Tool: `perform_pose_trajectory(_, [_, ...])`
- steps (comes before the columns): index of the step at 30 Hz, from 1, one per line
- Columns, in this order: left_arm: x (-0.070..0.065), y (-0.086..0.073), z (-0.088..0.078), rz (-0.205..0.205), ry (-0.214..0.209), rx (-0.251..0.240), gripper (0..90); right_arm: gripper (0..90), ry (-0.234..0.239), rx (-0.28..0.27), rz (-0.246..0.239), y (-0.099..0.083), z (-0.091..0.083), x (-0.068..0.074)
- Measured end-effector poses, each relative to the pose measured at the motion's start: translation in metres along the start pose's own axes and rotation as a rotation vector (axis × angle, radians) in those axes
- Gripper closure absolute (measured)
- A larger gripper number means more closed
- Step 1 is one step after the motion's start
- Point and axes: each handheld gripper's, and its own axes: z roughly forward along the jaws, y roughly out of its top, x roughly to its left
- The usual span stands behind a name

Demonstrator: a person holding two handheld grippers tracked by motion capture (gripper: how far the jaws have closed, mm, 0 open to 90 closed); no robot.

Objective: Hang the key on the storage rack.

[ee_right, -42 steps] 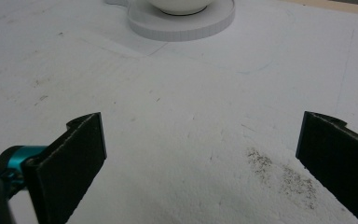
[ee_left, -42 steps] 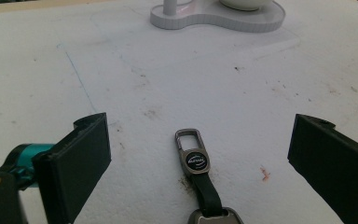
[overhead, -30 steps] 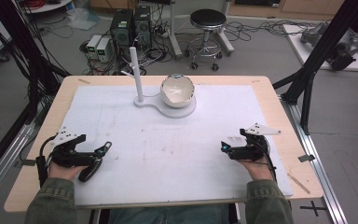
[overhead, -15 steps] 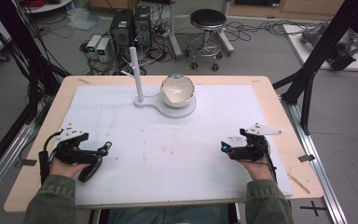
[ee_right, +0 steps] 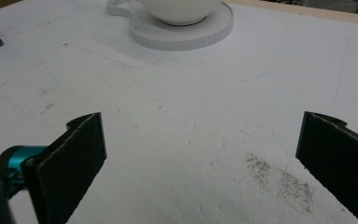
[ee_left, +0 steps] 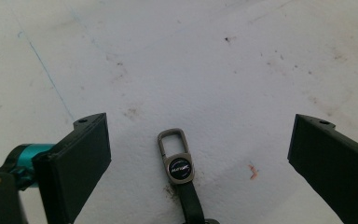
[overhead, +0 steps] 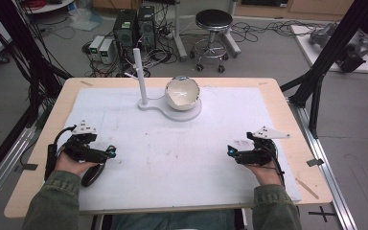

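Keyring (ee_left: 179,164) lies on the white mat (overhead: 182,158) near the table's front-left corner, between the wide-spread jaws of the left gripper (ee_left: 200,154), touching neither; the right gripper (overhead: 235,153), near the front-right corner, also gapes wide and holds nothing; a bowl (overhead: 182,92) sits on a white stand (overhead: 172,111) toward the far edge. Likely risk: the flat metal clip sliding away if the jaws close off-centre or too high.

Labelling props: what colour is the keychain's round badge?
Black, in a grey metal clasp; the keychain shows best in the left gripper view.
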Motion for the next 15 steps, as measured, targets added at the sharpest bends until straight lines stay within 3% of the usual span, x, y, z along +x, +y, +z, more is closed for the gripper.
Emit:
perform_pose_trajectory(7, [0.007,0.0,0.012,-0.024,0.016,0.096,6.2,0.5,0.001,0.002,-0.002,0.0,0.001,-0.001])
perform_pose_trajectory(10, [0.01,-0.001,0.015,-0.037,0.0,0.166,6.2,0.6,0.002,0.004,-0.003,0.0,0.001,-0.001])
perform_pose_trajectory(15, [0.011,0.0,0.017,-0.045,-0.006,0.217,6.2,0.5,0.003,0.005,-0.002,0.0,0.001,0.0])
